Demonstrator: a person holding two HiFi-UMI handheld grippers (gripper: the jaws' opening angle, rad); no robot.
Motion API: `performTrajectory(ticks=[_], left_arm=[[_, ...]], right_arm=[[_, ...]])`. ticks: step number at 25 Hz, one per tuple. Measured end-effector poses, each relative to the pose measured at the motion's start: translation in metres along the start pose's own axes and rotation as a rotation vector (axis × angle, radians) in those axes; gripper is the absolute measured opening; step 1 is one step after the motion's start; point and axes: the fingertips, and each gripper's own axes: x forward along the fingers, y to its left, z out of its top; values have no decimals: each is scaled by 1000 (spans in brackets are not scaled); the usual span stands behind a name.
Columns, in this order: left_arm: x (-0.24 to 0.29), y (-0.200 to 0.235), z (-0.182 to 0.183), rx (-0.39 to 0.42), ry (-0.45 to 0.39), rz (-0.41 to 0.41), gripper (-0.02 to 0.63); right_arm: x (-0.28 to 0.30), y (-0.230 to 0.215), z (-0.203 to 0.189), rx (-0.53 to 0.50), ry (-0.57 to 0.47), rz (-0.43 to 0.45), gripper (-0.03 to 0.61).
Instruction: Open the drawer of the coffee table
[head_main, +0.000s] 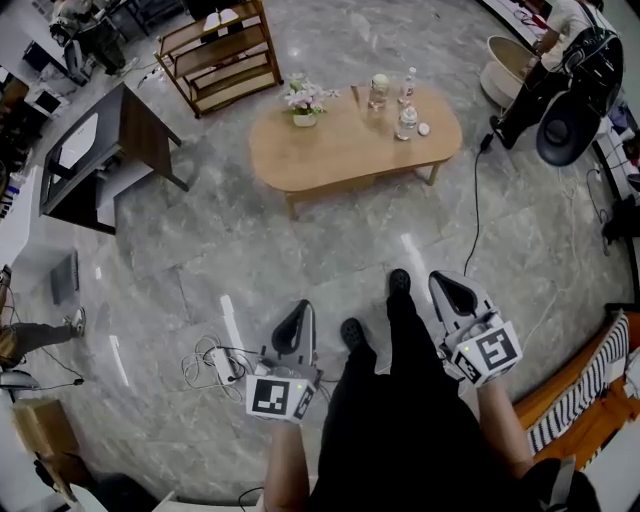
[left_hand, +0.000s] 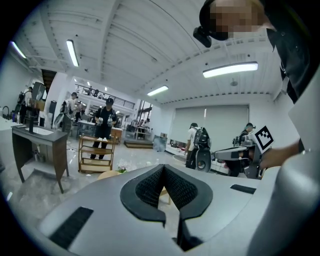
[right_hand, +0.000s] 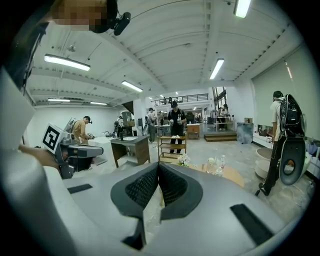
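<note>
An oval wooden coffee table stands on the marble floor several steps ahead of me; a flower pot and a few bottles are on it. No drawer front can be made out from here. My left gripper is held low by my left leg, shut and empty. My right gripper hangs beside my right foot, also shut with nothing in it. Both point toward the table, far from it. In the left gripper view the left gripper hides most of the table. The right gripper shows the tabletop beyond its tips.
A wooden shelf stands behind the table, a dark desk to the left. A power strip with cables lies by my left foot. A black cable runs right of the table. A white tub, a person and an orange seat are on the right.
</note>
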Motion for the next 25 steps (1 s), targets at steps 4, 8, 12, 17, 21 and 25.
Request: performTrajectory(ticks=[4, 8, 12, 17, 21, 25], left_arm=[[11, 5, -2, -6, 15, 24, 12], [31, 5, 3, 3, 22, 39, 12], [61, 4, 9, 19, 35, 46, 12], [110, 1, 33, 10, 38, 63, 12], [154, -1, 54, -7, 16, 79, 12], [194, -11, 67, -36, -6, 111, 12]], right_arm=[[16, -13, 4, 5, -5, 16, 12], [35, -32, 5, 16, -6, 38, 12], [56, -57, 9, 29, -14, 64, 12], [84, -99, 18, 54, -2, 108, 12], [111, -121, 27, 70, 3, 185, 12], [133, -142, 30, 49, 13, 284, 12]])
